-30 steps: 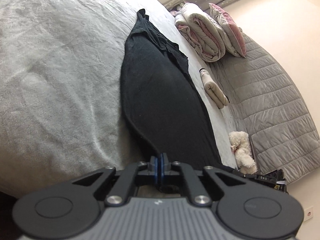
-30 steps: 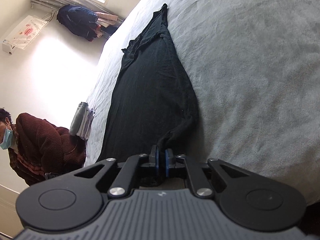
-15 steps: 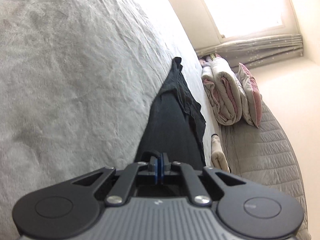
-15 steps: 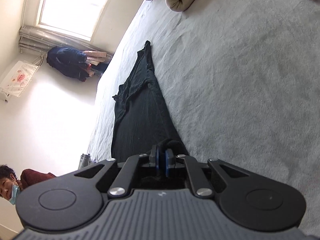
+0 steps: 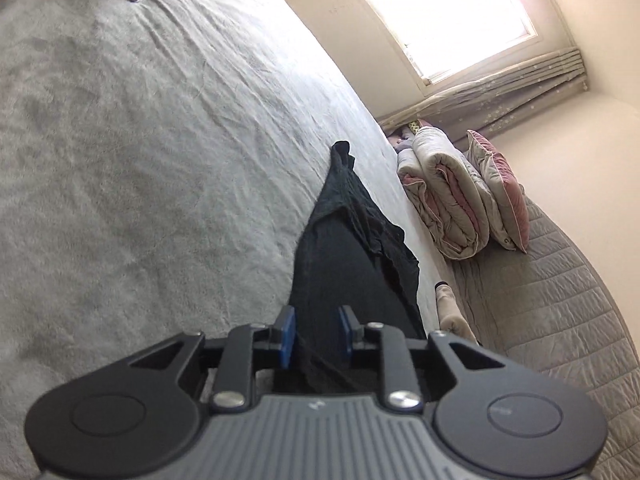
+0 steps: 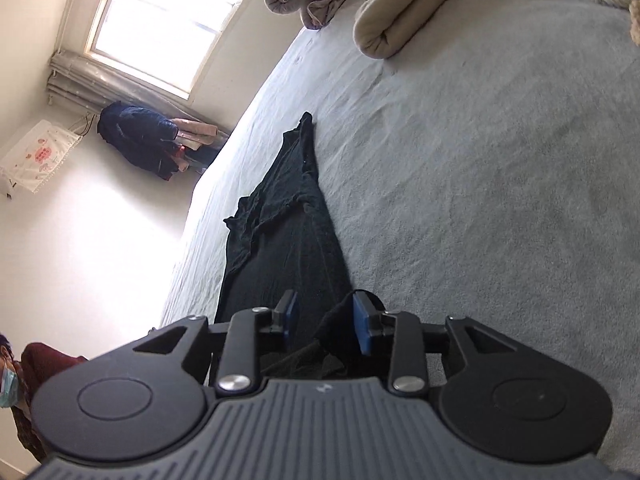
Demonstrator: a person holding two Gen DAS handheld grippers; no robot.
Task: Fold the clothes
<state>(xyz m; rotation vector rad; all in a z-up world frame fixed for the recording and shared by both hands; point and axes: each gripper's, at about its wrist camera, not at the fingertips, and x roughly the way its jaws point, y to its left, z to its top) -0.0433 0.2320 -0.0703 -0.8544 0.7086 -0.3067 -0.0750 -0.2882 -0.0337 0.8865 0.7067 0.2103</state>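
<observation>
We see the bed (image 5: 152,152), covered in a grey spread, filling both wrist views. The black garment (image 5: 344,264) lies on it as a long narrow strip, near end under both tools, far end bunched toward the window (image 5: 448,16).

Change noted: a moment ago both tools were pinched shut on the garment's near edge; now the left tool (image 5: 316,336) has its blue pads apart, with cloth lying slack between them, and the right tool (image 6: 326,328) is likewise spread, a loose fold resting against its right pad. We judge the near edge has just been released onto the bed, so one fold or lay-down step looks finished and a fresh grip is needed.

Off the garment: a rolled quilt (image 5: 444,200) and a pink pillow (image 5: 500,196) sit well apart from it. A beige rolled blanket (image 6: 404,12) lies farther up the bed.

No containers are visible in either view.
</observation>
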